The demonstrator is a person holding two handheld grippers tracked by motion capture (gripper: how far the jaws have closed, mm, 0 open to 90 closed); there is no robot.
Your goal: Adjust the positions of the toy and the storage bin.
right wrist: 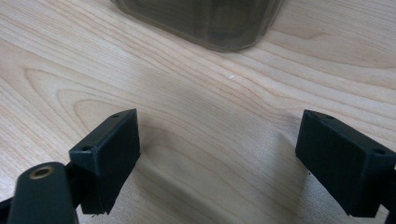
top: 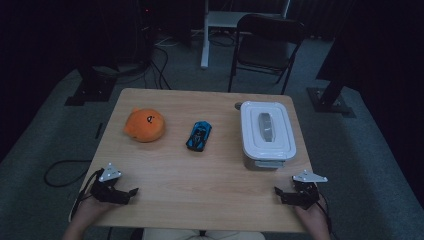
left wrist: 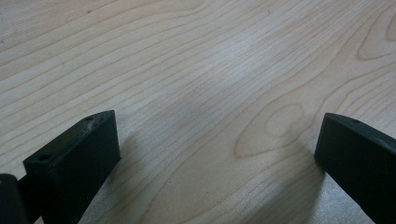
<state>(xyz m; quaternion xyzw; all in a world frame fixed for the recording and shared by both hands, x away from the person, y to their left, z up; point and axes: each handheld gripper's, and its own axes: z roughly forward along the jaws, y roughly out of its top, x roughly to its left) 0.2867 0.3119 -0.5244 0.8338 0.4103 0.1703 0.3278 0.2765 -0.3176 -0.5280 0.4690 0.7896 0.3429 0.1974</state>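
Both grippers rested low on the bench (top: 165,170), left gripper (top: 134,191) lower left, right gripper (top: 276,190) lower right. Their jaws stood wide, holding nothing. The lidded box (top: 265,132) sat just above the right gripper.

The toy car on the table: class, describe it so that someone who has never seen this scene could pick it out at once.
Start at the wooden table in the high view and look across its far half. Between the orange plush toy on the left and the white lidded box on the right lies the toy car. It is the smallest of the three, blue and black.
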